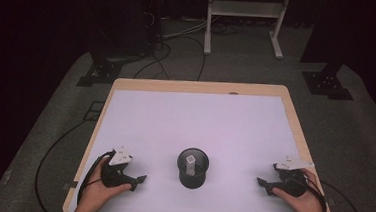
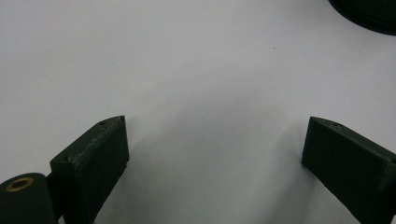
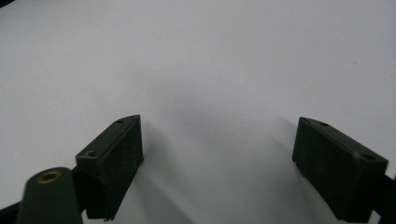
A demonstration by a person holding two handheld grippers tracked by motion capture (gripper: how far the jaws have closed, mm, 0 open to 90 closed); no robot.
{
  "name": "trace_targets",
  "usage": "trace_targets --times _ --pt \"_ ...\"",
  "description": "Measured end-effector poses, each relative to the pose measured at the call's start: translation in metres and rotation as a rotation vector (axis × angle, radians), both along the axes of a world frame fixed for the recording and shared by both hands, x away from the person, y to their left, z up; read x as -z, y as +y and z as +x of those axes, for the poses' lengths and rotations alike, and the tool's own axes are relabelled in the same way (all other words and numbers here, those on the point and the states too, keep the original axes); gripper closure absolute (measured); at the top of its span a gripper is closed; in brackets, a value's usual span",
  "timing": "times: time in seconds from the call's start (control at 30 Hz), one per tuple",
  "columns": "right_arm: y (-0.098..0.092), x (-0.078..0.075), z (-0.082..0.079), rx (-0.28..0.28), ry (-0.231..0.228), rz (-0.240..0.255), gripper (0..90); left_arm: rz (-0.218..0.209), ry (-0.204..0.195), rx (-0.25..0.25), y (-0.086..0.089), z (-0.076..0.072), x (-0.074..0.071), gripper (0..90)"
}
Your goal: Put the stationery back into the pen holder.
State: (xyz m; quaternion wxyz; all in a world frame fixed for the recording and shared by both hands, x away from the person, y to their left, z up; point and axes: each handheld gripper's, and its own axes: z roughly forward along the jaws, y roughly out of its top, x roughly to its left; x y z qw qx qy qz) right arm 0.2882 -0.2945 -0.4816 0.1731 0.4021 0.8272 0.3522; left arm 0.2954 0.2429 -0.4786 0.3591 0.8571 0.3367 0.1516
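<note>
The black cylindrical cup (image 1: 192,167) stood upright near the front middle of the surface (image 1: 200,117), and inside it I could see a small pale block-like piece (image 1: 191,159) sticking up; what exactly that piece was I could not make out. Nothing else lay on the white sheet around it, so I judged the placing into the cup to be finished, with the piece already seated and nothing left waiting to go in.

My left tool (image 1: 138,180) rested low on the surface to the left of the cup, well apart from it, with its jaws spread wide and nothing between them. In the left gripper view I had bare white sheet between the two black pads (image 2: 100,154), and only a dark curved edge of the cup (image 2: 369,14) at the top right corner.

My right tool (image 1: 263,185) sat on the other side, also clear of the cup, jaws wide apart and empty, with bare sheet between its pads (image 3: 119,149).

By my reading, both tools had let go and were parked either side; at most a retreat or a fresh piece remained.
</note>
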Motion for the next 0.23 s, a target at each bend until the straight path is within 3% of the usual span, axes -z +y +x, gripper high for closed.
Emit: trace_targets --times 0.23 --pt "-0.0021 0.0026 -0.0004 -0.001 -0.011 0.02 14.4 0.0 0.001 0.0 0.0001 0.0002 0.0001 6.6"
